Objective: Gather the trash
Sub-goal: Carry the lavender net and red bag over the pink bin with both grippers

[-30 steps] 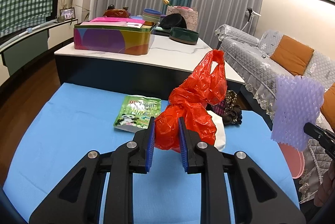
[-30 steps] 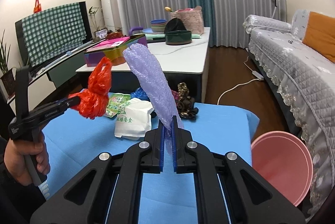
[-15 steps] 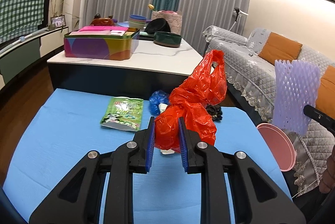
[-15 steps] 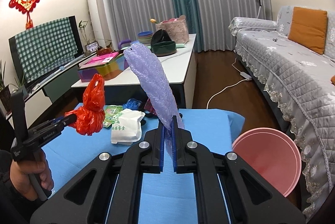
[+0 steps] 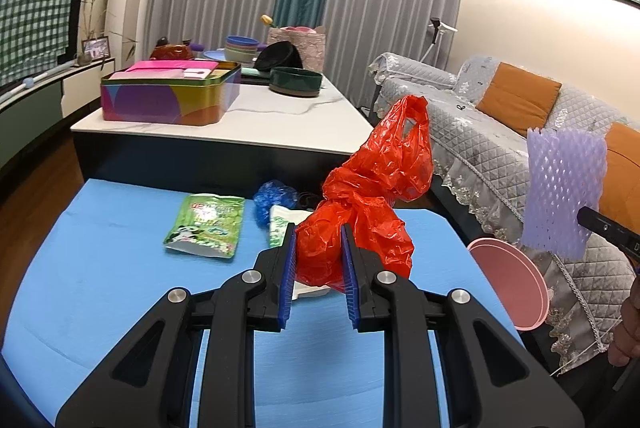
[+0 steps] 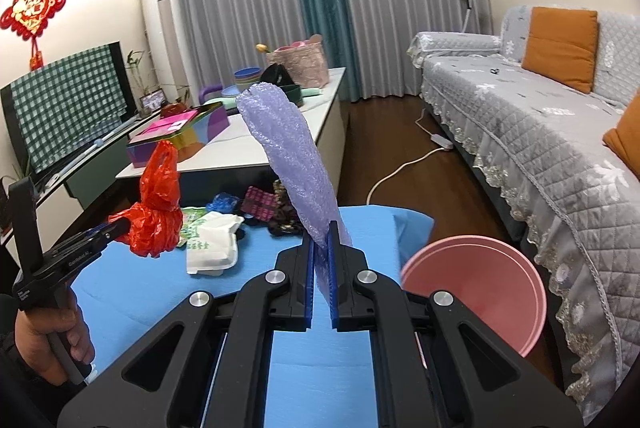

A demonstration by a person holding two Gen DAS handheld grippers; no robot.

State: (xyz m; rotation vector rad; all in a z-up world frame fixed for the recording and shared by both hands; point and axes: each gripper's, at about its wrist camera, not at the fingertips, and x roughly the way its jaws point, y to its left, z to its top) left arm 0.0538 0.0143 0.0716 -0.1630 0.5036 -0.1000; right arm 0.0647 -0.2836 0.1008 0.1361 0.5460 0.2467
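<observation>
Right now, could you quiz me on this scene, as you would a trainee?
1. True or false: the left gripper is empty.
2. The right gripper holds: A) a green packet B) a purple foam net C) a white napkin pack.
3. Fill in: beside the blue table stands a pink ____.

Key:
1. False; it grips the red plastic bag.
2. B, the purple foam net.
3. bin.

Black grippers (image 5: 319,248), blue pads (image 5: 289,276), silver screws; possibly dark sleeve.
</observation>
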